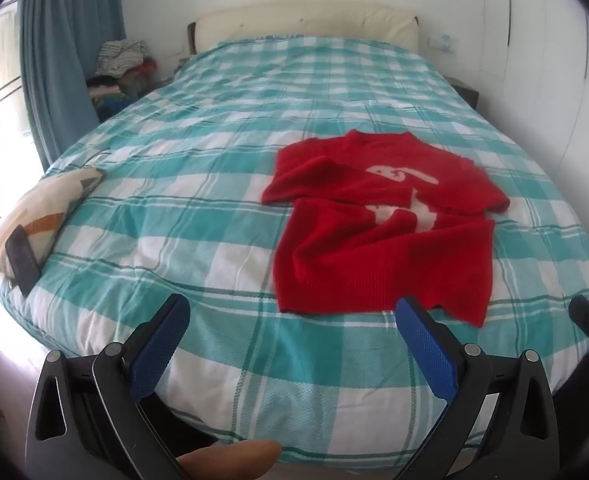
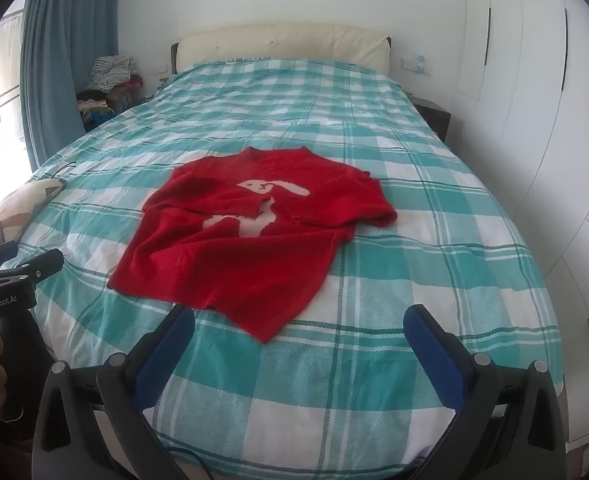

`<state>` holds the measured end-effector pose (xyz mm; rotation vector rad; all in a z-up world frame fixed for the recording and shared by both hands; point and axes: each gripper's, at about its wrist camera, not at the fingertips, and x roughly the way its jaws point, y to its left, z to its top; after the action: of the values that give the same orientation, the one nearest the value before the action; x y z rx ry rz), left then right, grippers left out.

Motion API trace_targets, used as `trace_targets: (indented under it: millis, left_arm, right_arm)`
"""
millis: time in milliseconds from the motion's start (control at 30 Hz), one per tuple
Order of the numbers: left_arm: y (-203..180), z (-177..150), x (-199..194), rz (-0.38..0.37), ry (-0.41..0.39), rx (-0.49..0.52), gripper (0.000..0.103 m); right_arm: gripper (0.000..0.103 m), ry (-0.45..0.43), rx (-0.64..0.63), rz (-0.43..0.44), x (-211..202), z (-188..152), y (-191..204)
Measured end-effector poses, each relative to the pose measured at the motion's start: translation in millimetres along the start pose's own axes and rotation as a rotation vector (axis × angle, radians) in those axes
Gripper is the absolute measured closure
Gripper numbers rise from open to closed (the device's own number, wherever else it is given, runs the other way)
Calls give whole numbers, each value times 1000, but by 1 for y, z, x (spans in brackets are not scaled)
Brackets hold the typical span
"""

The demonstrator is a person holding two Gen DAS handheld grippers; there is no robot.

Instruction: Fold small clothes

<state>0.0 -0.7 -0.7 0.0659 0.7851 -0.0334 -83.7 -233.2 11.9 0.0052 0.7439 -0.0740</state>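
Note:
A small red knit sweater (image 1: 382, 236) with a white animal figure lies on the bed, both sleeves folded across its chest. It also shows in the right wrist view (image 2: 250, 240). My left gripper (image 1: 292, 316) is open and empty, held near the foot of the bed, just short and left of the sweater's hem. My right gripper (image 2: 298, 326) is open and empty, also near the foot of the bed, just short of the hem's near corner. The left gripper's body (image 2: 10, 280) shows at the left edge of the right wrist view.
The bed carries a teal and white checked cover (image 1: 222, 184). A cream pillow (image 1: 34, 216) with a dark flat object on it lies at the bed's left edge. A heap of clothes (image 1: 118, 72) sits by the blue curtain. White wardrobes (image 2: 534, 120) stand on the right.

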Motion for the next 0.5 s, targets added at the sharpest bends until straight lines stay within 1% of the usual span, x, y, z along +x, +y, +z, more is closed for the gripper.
trace_targets:
  millis: [67, 100, 133, 167, 300, 333, 400, 500]
  left_arm:
    - [0, 0, 1, 10, 2, 6, 0]
    - [-8, -5, 0, 13, -5, 24, 0]
    - [-7, -4, 1, 7, 6, 22, 0]
    - [-8, -5, 2, 9, 9, 22, 0]
    - [-10, -2, 6, -7, 36, 20, 0]
    - [-3, -3, 6, -28, 36, 11, 0]
    - [-4, -5, 5, -43, 28, 17, 0]
    - [-8, -5, 0, -22, -6, 44, 0]
  right_arm:
    - [0, 6, 3, 0, -1, -1, -2]
    - [0, 8, 5, 0, -1, -3, -3]
    - [0, 30, -13, -3, 2, 1, 0]
    - [0, 33, -21, -8, 3, 1, 3]
    - [0, 21, -27, -13, 4, -3, 11]
    - [0, 25, -20, -5, 5, -3, 8]
    - [0, 26, -12, 2, 6, -4, 7]
    - [0, 28, -2, 15, 6, -5, 5]
